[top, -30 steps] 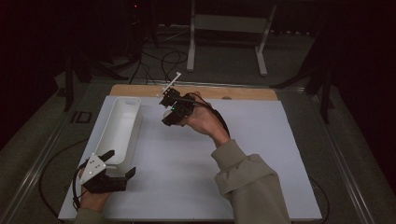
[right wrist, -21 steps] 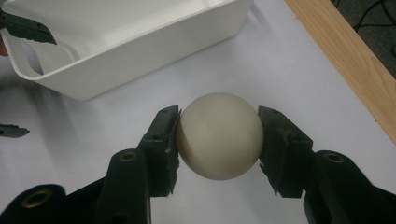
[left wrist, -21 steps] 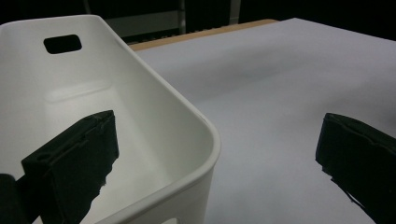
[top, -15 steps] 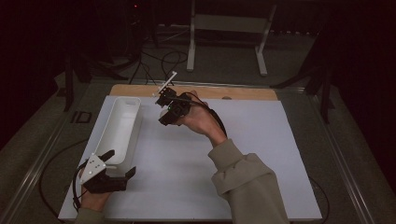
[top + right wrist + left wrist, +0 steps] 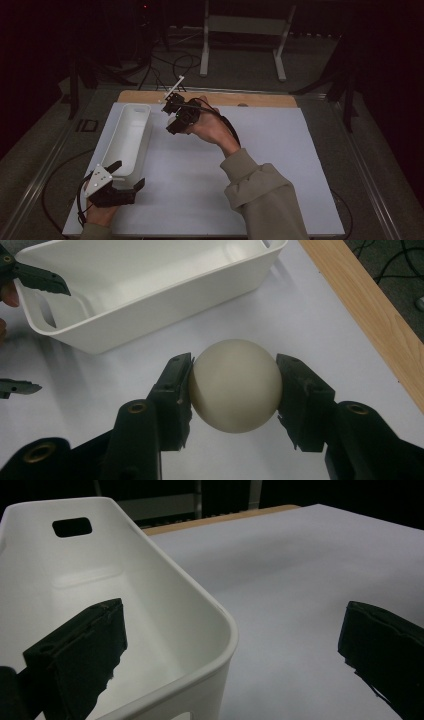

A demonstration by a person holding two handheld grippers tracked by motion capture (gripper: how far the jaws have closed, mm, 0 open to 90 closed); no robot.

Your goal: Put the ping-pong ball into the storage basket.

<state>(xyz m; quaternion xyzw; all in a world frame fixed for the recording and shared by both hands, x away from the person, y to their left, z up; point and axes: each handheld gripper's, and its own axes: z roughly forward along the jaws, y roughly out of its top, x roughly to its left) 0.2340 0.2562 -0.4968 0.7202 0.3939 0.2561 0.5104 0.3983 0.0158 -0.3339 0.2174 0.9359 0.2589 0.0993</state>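
Note:
A cream ball (image 5: 235, 385) is clamped between the two black jaws of my right gripper (image 5: 235, 366), held above the white table sheet. In the high view my right gripper (image 5: 171, 129) hangs just right of the far end of a long white bin (image 5: 131, 131), pointing down and to the left. The bin (image 5: 150, 270) looks empty inside. My left gripper (image 5: 129, 175) stands open at the bin's near end. One jaw is inside the bin (image 5: 165, 595), the other is outside over the sheet, so my left gripper (image 5: 232, 615) straddles the near right corner.
The white sheet (image 5: 260, 145) covers the table, with a wooden strip (image 5: 225, 98) along its far edge. Beyond the table are a metal stand (image 5: 245, 30) and cables on a dark floor. The bin has a handle slot (image 5: 72, 527) in its far wall.
My right gripper with the ball has shifted slightly left, toward the bin's far end. The left gripper has stayed where it was.

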